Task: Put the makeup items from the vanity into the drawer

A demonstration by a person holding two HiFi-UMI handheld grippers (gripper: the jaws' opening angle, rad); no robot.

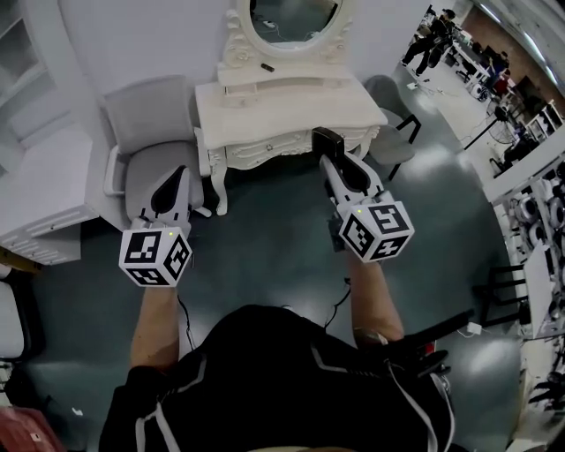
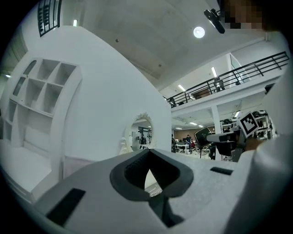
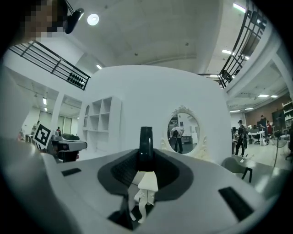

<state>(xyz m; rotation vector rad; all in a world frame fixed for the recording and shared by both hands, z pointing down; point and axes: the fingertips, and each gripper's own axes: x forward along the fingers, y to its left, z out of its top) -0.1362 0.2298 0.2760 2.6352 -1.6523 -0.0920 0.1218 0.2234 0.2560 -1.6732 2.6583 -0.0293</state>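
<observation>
The white vanity (image 1: pixel 291 110) stands ahead with its oval mirror (image 1: pixel 291 18); its front drawer (image 1: pixel 269 146) looks closed. One small dark item (image 1: pixel 266 67) lies on the shelf under the mirror. My right gripper (image 1: pixel 328 152) hovers at the vanity's front edge, shut on a flat black makeup case (image 1: pixel 327 138), which stands edge-on between the pads in the right gripper view (image 3: pixel 145 147). My left gripper (image 1: pixel 179 173) hangs over the grey chair, jaws shut with nothing between them (image 2: pixel 147 161).
A grey armchair (image 1: pixel 150 132) stands left of the vanity, a second chair (image 1: pixel 393 132) at its right. White shelving (image 1: pixel 35 203) fills the far left. People and equipment occupy the room at the upper right (image 1: pixel 441 35).
</observation>
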